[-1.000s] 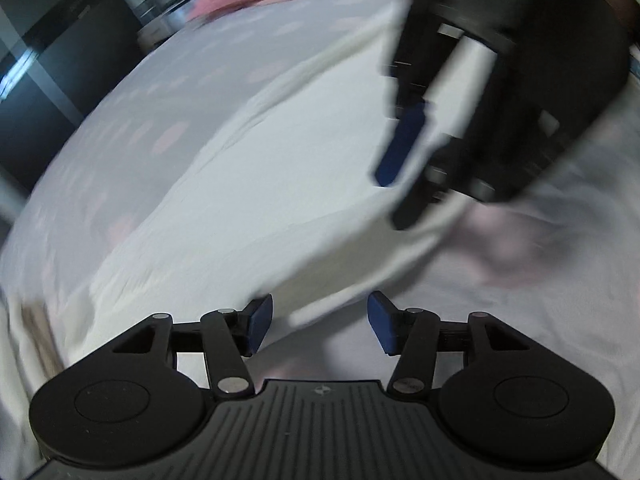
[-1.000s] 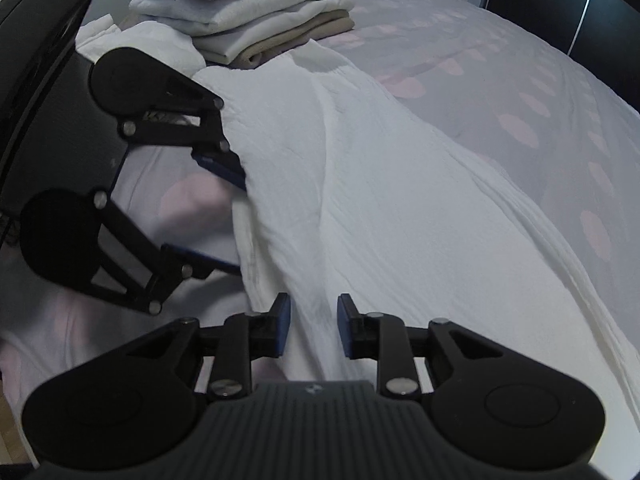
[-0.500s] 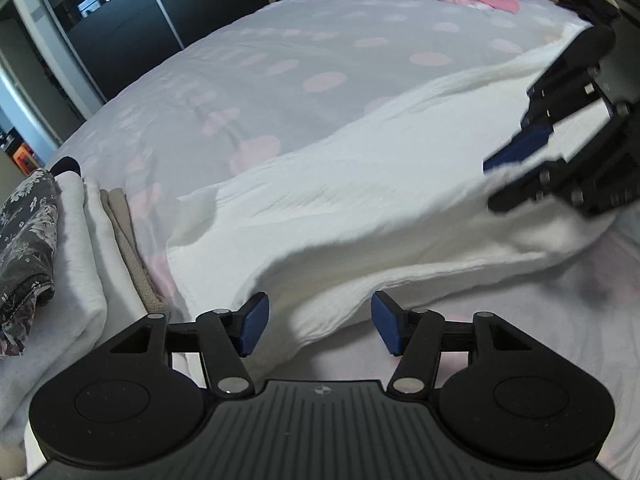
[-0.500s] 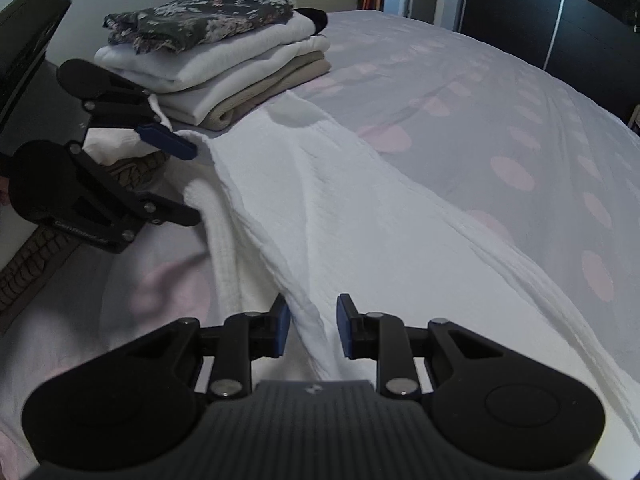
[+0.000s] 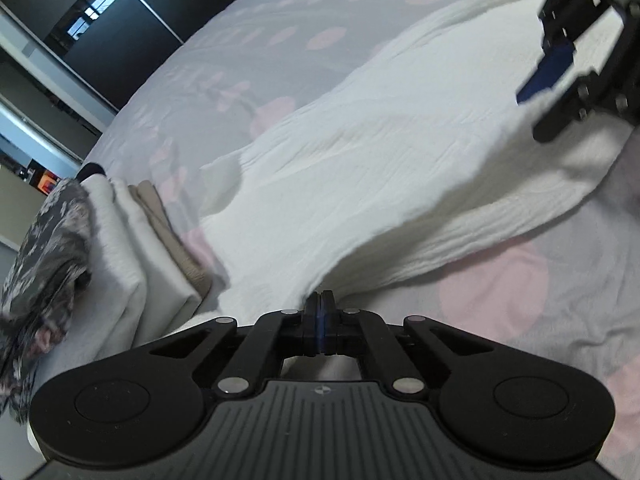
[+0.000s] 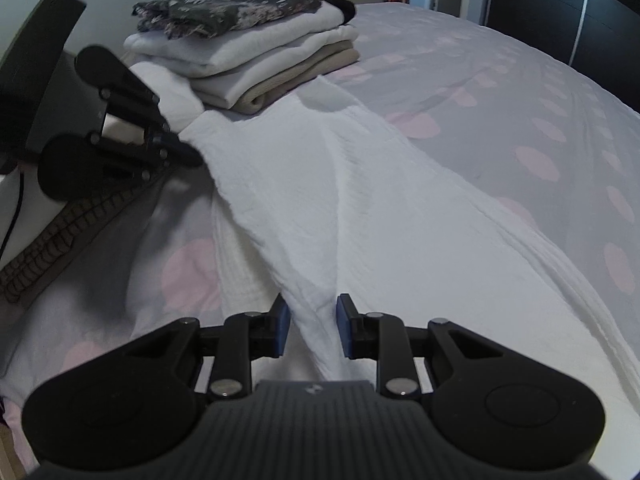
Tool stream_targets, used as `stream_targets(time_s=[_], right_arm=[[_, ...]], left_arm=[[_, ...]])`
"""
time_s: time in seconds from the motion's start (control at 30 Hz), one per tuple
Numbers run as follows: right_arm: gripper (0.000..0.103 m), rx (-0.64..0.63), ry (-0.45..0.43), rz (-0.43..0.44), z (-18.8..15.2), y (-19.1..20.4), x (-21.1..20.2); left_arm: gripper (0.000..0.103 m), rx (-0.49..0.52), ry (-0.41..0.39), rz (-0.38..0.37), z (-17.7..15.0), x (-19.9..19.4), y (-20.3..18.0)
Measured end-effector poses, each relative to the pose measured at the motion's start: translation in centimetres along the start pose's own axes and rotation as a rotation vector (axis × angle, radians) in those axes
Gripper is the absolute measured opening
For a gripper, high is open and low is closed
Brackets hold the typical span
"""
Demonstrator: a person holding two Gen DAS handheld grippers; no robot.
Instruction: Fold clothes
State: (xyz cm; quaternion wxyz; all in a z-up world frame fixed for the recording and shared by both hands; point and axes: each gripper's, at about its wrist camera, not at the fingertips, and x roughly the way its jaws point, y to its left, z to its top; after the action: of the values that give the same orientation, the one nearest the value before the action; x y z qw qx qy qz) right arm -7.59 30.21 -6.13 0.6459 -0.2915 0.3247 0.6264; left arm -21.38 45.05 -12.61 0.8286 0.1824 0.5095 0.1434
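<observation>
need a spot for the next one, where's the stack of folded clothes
The stack of folded clothes sits at the bed's edge, upper left in the right wrist view, touching the far end of the white crinkled garment, just beyond the left gripper.

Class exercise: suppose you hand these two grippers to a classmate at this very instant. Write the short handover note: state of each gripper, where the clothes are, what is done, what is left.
Left gripper: shut, pinching one edge of the white garment.
Right gripper: jaws partly closed, a gathered fold of the same garment between the pads; it appears gripped.
The garment lies stretched across the spotted bed cover between the two grippers.
Done: a stack of folded clothes sits at the garment's far end, floral piece on top.
Left: fold the white garment, probably by carrying the held edges over, then add it to the stack.
</observation>
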Motion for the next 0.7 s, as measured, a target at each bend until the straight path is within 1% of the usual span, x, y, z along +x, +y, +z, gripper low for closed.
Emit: stream_targets(time_s=[0.07, 0.13, 0.2, 0.23, 0.27, 0.37, 0.4, 0.47, 0.53, 0.6, 0.67, 0.7], right_arm=[[0.028, -0.024, 0.005, 0.003, -0.1, 0.5, 0.1], [0.028, -0.036, 0.006, -0.001, -0.1, 0.8, 0.3], [0.029, -0.025, 0.006, -0.004, -0.1, 0.8, 0.4], [0.029, -0.02, 0.007, -0.006, -0.1, 0.7, 0.4], [0.028, -0.016, 0.008, -0.008, 0.0, 0.7, 0.5], [0.029, -0.011, 0.01, -0.008, 0.0, 0.6, 0.7], [0.029, -0.008, 0.01, -0.008, 0.0, 0.5, 0.8], [0.029, 0.003, 0.014, -0.007, 0.1, 0.3, 0.9], [0.029, 0.009, 0.015, -0.006, 0.1, 0.2, 1.0], [0.029, 0.009, 0.016, -0.005, 0.1, 0.1, 1.0], [0.029, 0.009, 0.018, -0.005, 0.0, 0.1, 1.0], [0.029, 0.01, 0.02, -0.005, 0.0, 0.1, 1.1]], left_arm=[[0.0, -0.012, -0.021, -0.011, -0.5, -0.4, 0.3], [0.0, 0.008, -0.049, 0.009, -0.6, -0.7, 0.1], [0.009, 0.048, -0.064, 0.025, -0.6, -0.9, -0.5], [0.018, 0.08, -0.068, 0.026, -0.5, -0.9, -0.9], [0.025, 0.116, -0.074, 0.025, -0.5, -0.8, -1.4], [0.032, 0.214, -0.076, 0.051, -0.5, -0.3, -2.9], [0.033, 0.24, -0.072, 0.063, -0.5, 0.0, -3.3], [0.041, 0.283, -0.051, 0.084, -0.4, 0.9, -3.9], [0.042, 0.322, -0.036, 0.102, -0.5, 1.8, -4.5], [0.044, 0.353, -0.038, 0.124, -0.4, 2.5, -5.0], [0.052, 0.36, -0.047, 0.162, -0.2, 3.0, -5.2], [0.052, 0.353, -0.044, 0.182, 0.0, 3.2, -5.1]])
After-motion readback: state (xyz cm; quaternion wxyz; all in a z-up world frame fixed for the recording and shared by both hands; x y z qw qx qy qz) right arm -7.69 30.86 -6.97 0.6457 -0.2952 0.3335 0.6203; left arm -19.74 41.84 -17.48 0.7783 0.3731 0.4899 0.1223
